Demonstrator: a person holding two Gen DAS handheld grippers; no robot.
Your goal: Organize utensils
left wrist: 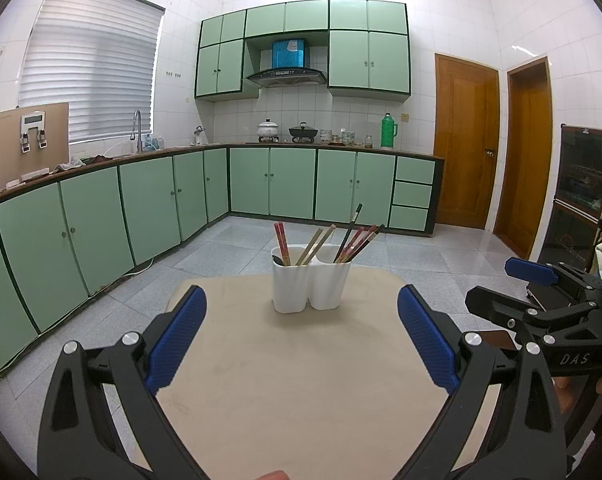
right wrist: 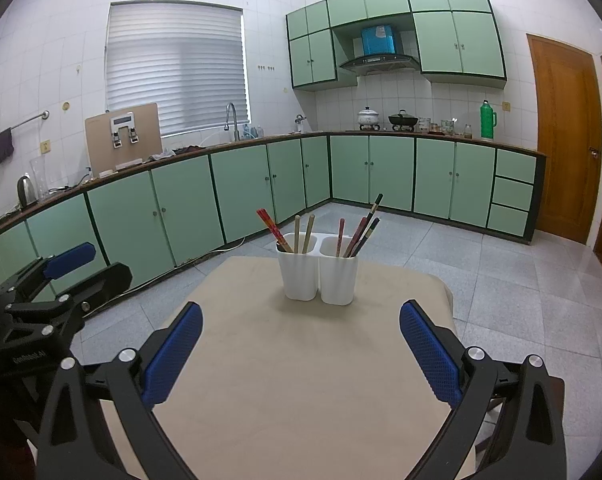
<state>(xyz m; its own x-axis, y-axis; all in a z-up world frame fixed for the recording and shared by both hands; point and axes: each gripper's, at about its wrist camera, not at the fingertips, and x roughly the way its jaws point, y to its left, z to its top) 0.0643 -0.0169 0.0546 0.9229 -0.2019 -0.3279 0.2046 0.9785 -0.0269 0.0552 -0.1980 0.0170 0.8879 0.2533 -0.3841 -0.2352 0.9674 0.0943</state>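
A white two-cup utensil holder (left wrist: 311,286) stands at the far end of a beige table (left wrist: 301,380); it also shows in the right wrist view (right wrist: 321,276). Its left cup holds red patterned chopsticks (left wrist: 281,243) and tan wooden ones (left wrist: 316,245). Its right cup holds dark and reddish chopsticks (left wrist: 357,242). My left gripper (left wrist: 301,336) is open and empty, well short of the holder. My right gripper (right wrist: 301,352) is open and empty, also short of it. Each gripper shows at the edge of the other's view.
Green kitchen cabinets (left wrist: 149,200) run along the left and back walls. Wooden doors (left wrist: 467,140) stand at the right. A dark cabinet (left wrist: 581,200) stands at the far right. Grey tiled floor (right wrist: 501,272) surrounds the table.
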